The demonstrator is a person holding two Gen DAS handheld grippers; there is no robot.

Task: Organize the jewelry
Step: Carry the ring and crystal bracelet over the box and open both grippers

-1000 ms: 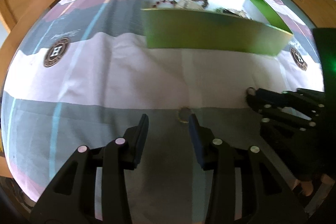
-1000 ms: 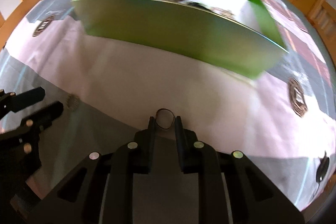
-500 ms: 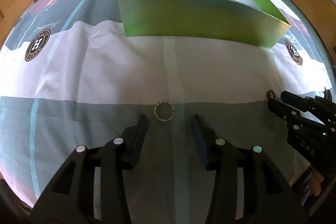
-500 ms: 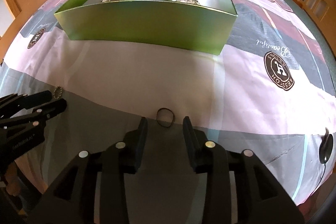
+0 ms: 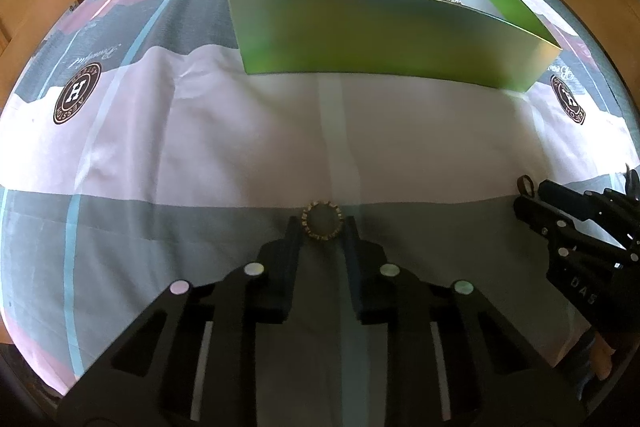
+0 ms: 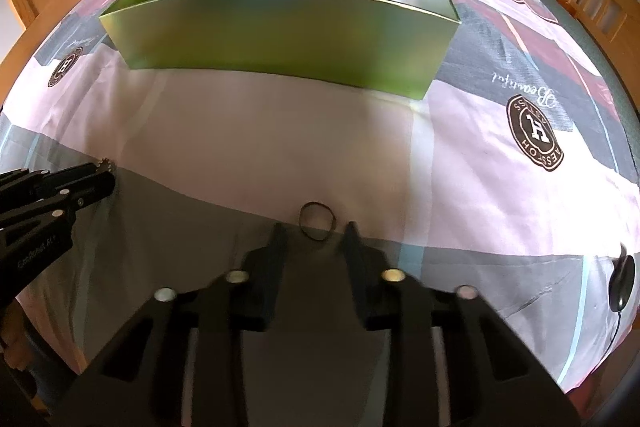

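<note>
My left gripper (image 5: 321, 223) is closing on a small beaded ring (image 5: 322, 221) that lies flat on the bedsheet (image 5: 240, 131); the ring sits between the fingertips, and I cannot tell whether the pads bear on it yet. My right gripper (image 6: 313, 227) is closing likewise on a thin dark loop (image 6: 317, 221), with a gap visible on both sides. The green box (image 6: 280, 35), already holding beads, stands well apart beyond both pieces.

Risks, as I judge them:
- Fingers pinch sheet along with the piece, since both lie flat on soft cloth.
- The thin loop may fold or slip out under the pads.
- The ring, caught only at the tips, may pop forward.
- Either piece may drop short of the box.
</note>
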